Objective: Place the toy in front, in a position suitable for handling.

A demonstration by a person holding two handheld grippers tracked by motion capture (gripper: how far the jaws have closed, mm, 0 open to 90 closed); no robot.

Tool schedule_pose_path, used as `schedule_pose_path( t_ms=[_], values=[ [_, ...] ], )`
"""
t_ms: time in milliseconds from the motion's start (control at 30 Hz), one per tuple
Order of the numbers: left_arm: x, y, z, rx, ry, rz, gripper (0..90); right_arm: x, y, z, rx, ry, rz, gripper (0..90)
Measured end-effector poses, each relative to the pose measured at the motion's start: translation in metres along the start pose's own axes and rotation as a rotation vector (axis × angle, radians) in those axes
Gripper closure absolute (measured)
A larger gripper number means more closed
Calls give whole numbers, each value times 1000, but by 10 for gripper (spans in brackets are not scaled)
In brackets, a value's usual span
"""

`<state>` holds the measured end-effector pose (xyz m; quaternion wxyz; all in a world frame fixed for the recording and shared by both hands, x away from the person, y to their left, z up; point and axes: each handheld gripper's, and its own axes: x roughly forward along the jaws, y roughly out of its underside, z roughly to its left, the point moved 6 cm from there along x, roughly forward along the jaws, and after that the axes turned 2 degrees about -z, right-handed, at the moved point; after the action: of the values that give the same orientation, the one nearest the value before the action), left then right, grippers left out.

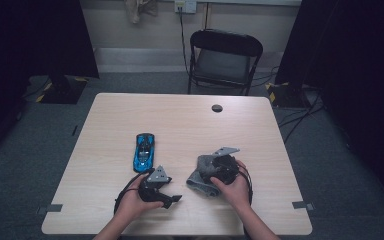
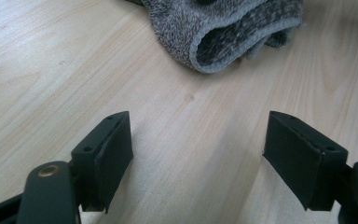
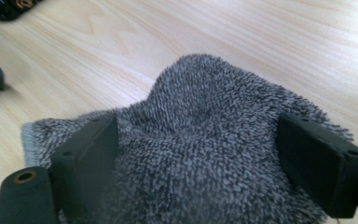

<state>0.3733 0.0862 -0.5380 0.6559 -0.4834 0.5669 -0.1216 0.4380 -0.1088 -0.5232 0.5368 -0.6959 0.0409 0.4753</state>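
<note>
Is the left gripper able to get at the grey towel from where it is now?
Probably yes: the left gripper is open, and bare table lies between it and the grey towel.

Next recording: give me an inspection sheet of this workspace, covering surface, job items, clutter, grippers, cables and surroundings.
Surface: light wood table, round dark grommet near the far edge.
Job's things: grey towel bunched near the front edge.
Clutter: blue toy car left of centre.
Grippers: left gripper open over bare wood, pointing at the towel; right gripper jaws wide on either side of the towel, whether pressing cannot be told.
Cables: black cable loops from the left gripper; wall cable.
Surroundings: folding chair, grey carpet, black curtains.
</note>
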Motion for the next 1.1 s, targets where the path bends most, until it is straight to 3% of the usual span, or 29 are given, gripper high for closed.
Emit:
schedule_pose_path(
  t_ms=[233,400,633,733,767,1000,1100],
  values=[
    [0,1,0,13,2,-3,228,8,4,-4,-88,-2,5,179],
    [0,1,0,11,6,-5,223,10,4,-14,-120,-41,-22,192],
    [0,1,0,11,12,-6,223,9,1,-30,-143,-81,-18,213],
    [0,0,1,0,18,-8,221,8,-1,-34,-116,-104,-29,190],
    [0,0,1,-2,19,-9,221,4,-3,-33,-97,-96,-35,179],
    [-1,0,3,1,4,-4,221,-7,-7,-25,-84,-59,-20,172],
    [-1,1,3,7,-3,-3,222,-17,-7,-23,-37,-40,-28,174]
  ],
)
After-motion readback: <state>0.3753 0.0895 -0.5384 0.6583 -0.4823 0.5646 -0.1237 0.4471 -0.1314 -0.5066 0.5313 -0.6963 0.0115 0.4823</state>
